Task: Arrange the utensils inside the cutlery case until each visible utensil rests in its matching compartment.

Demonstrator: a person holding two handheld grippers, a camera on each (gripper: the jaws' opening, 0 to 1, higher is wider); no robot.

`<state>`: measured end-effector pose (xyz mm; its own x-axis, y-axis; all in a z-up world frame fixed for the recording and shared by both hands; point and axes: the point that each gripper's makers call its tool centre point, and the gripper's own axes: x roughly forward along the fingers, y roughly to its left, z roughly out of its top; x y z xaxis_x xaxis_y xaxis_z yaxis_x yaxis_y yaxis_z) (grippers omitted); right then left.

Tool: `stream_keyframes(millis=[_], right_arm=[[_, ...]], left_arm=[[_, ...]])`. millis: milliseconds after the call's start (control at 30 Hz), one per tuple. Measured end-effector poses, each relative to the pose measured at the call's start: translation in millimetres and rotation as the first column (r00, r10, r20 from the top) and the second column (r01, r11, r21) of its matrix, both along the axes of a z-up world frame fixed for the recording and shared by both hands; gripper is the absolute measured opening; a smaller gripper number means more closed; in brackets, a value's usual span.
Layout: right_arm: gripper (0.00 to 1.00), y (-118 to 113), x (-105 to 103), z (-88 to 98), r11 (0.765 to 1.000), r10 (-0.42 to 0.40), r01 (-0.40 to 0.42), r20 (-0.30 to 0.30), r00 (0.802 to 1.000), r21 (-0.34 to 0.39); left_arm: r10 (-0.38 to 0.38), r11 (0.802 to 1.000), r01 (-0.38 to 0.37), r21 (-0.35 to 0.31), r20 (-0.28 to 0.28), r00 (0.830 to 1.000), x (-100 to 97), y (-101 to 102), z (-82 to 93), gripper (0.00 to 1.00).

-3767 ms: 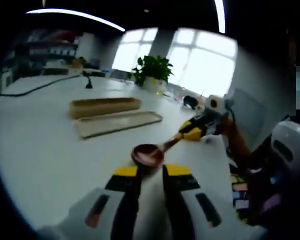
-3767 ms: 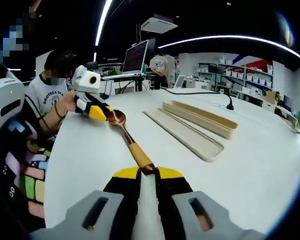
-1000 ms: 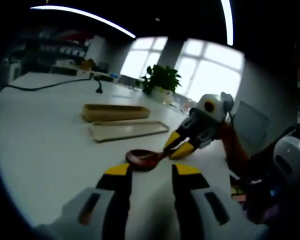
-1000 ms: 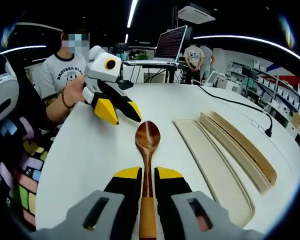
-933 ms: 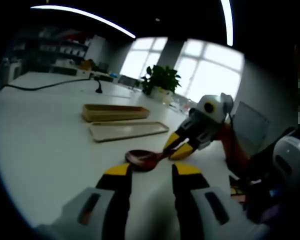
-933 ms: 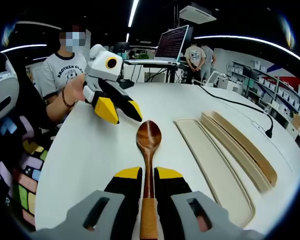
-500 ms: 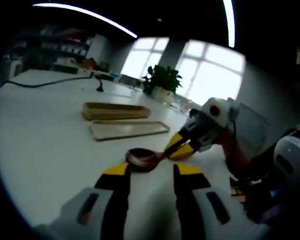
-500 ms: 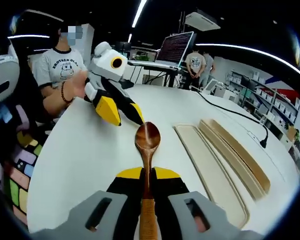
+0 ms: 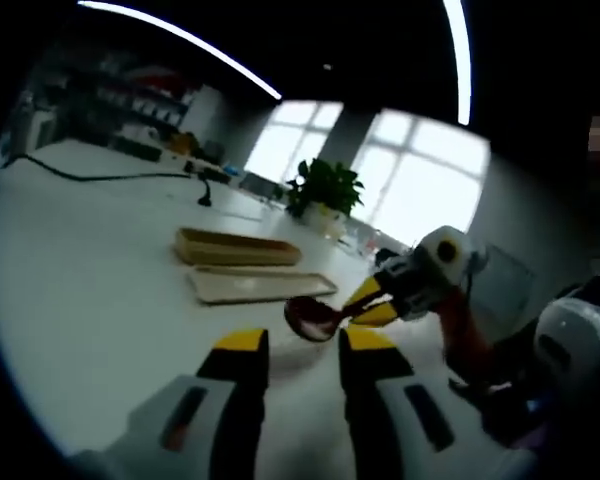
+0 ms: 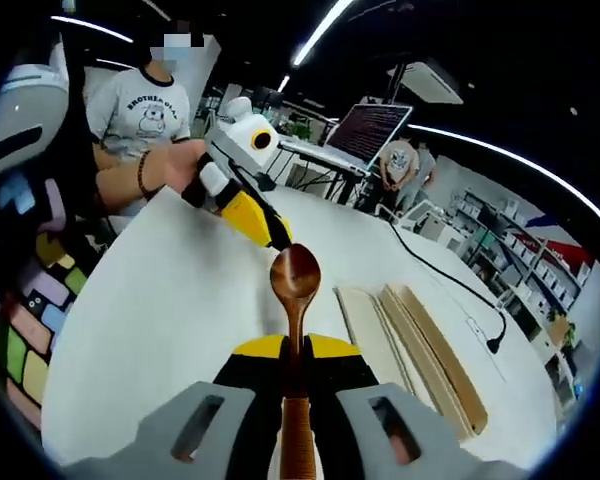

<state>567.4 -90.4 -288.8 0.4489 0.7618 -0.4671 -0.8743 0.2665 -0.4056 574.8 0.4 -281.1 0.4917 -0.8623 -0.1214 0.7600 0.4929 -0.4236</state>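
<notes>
In the right gripper view, the right gripper [image 10: 291, 352] sits at bottom centre with its yellow-tipped jaws clamped on the handle of the wooden spoon [image 10: 295, 285], whose bowl points up the frame (it looks lifted clear of the white table [image 10: 150, 310]). Just beyond the bowl, upper left of centre, the left gripper [image 10: 265, 232] reaches in, jaws apart. Right of centre, the cutlery case [image 10: 442, 362] and its lid [image 10: 368, 330] lie side by side. In the left gripper view, the left gripper [image 9: 292, 347] stands open at bottom centre, the spoon's bowl just past its tips. The picture is blurred, so the case's compartments cannot be made out.
</notes>
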Motion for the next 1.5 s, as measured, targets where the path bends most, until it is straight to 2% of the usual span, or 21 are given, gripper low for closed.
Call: stream_keyframes(millis=[133, 200, 433, 500, 533, 600, 633, 667, 700, 767, 800, 900, 967, 1000, 1033, 1100, 1200, 1267, 1367, 1433, 1500], right_arm=[[0.05, -14.2, 9.9, 32.0, 0.999, -0.007, 0.011, 0.091, 0.996, -0.046], [0.05, -17.2, 14.1, 47.7, 0.999, -0.012, 0.018, 0.136, 0.991, -0.038], [0.05, -23.5, 23.0, 78.2, 1.000, -0.018, 0.021, 0.180, 0.984, -0.013], [0.05, -25.4, 23.4, 87.5, 1.000, -0.024, 0.022, 0.185, 0.982, 0.017], [0.05, -26.2, 22.9, 91.1, 1.000, -0.023, 0.019, 0.186, 0.982, 0.025], [0.05, -27.7, 23.1, 99.0, 0.999, -0.025, 0.019, 0.197, 0.980, 0.029], [0.05, -29.0, 24.3, 103.6, 0.999, -0.028, 0.024, 0.210, 0.977, 0.025], [0.05, -30.6, 25.1, 107.7, 1.000, -0.028, 0.025, 0.223, 0.974, 0.018], [0.05, -31.9, 25.3, 112.1, 1.000, -0.019, 0.016, 0.241, 0.970, 0.012], [0.05, -33.9, 26.1, 120.3, 1.000, -0.015, 0.010, 0.252, 0.968, 0.021], [0.05, -34.6, 26.6, 124.7, 1.000, -0.013, 0.007, 0.257, 0.966, 0.026], [0.05, -36.8, 30.0, 139.9, 0.999, -0.014, 0.003, 0.265, 0.964, 0.043], [0.05, -38.6, 34.0, 153.0, 0.998, -0.018, 0.001, 0.274, 0.962, 0.063], [0.05, -39.6, 35.9, 158.9, 0.998, -0.019, 0.000, 0.276, 0.961, 0.070], [0.05, -40.8, 38.2, 164.4, 0.997, -0.023, 0.003, 0.282, 0.959, 0.071], [0.05, -46.1, 44.6, 174.4, 0.998, -0.040, 0.025, 0.310, 0.950, 0.052], [0.05, -50.4, 50.4, 183.4, 0.998, -0.046, 0.034, 0.309, 0.950, 0.044], [0.05, -53.1, 56.0, 185.9, 0.998, -0.047, 0.035, 0.315, 0.948, 0.043], [0.05, -56.7, 70.8, 182.8, 0.999, -0.050, 0.041, 0.313, 0.948, 0.037], [0.05, -58.2, 82.5, 172.8, 0.999, -0.044, 0.042, 0.301, 0.953, 0.011], [0.05, -57.5, 92.0, 157.4, 0.999, -0.029, 0.034, 0.264, 0.964, -0.013]], left_arm=[[0.010, 1.000, -0.010, -0.023, 0.029, 1.000, -0.3, 6.3, 10.5, 0.27], [0.035, 0.999, -0.034, -0.027, 0.034, 0.999, 2.6, 10.1, 12.3, 0.27], [0.063, 0.998, -0.062, -0.012, 0.075, 0.995, 2.7, 19.1, 19.0, 0.25], [0.070, 0.998, -0.069, -0.014, 0.090, 0.993, 3.0, 20.7, 22.5, 0.25], [0.074, 0.997, -0.075, 0.000, 0.118, 0.990, 4.4, 21.3, 24.1, 0.25], [0.069, 0.996, -0.080, 0.049, 0.185, 0.980, 4.6, 21.7, 25.4, 0.26], [0.043, 0.996, -0.060, 0.059, 0.258, 0.965, 1.6, 19.2, 32.6, 0.26], [0.031, 0.999, -0.041, 0.027, 0.286, 0.958, -3.0, 16.4, 40.9, 0.26], [0.016, 1.000, -0.015, -0.006, 0.292, 0.956, -7.3, 14.1, 47.8, 0.26], [-0.011, 0.999, 0.026, -0.042, 0.326, 0.945, -12.8, 12.5, 60.6, 0.26], [-0.016, 0.999, 0.031, -0.036, 0.360, 0.933, -15.0, 12.4, 65.4, 0.27], [-0.022, 0.999, 0.001, 0.047, 0.458, 0.889, -19.9, 13.9, 70.3, 0.28], [-0.021, 0.996, -0.022, 0.081, 0.493, 0.870, -21.9, 14.0, 71.8, 0.34], [-0.018, 0.995, -0.034, 0.093, 0.507, 0.862, -22.2, 14.6, 73.2, 0.40], [0.004, 0.996, -0.050, 0.075, 0.517, 0.856, -22.3, 15.3, 78.3, 0.44], [-0.008, 0.997, -0.034, 0.072, 0.521, 0.853, -25.8, 16.2, 82.9, 0.44], [-0.004, 0.998, -0.033, 0.059, 0.538, 0.843, -29.2, 15.9, 90.4, 0.47], [-0.004, 0.996, -0.047, 0.078, 0.550, 0.835, -29.2, 16.3, 90.9, 0.50], [-0.021, 0.990, -0.061, 0.126, 0.562, 0.827, -29.8, 15.3, 87.2, 0.59], [-0.032, 0.985, -0.074, 0.158, 0.579, 0.815, -30.4, 14.8, 85.5, 0.65], [-0.051, 0.979, -0.075, 0.187, 0.588, 0.808, -31.8, 12.4, 83.4, 0.71]])
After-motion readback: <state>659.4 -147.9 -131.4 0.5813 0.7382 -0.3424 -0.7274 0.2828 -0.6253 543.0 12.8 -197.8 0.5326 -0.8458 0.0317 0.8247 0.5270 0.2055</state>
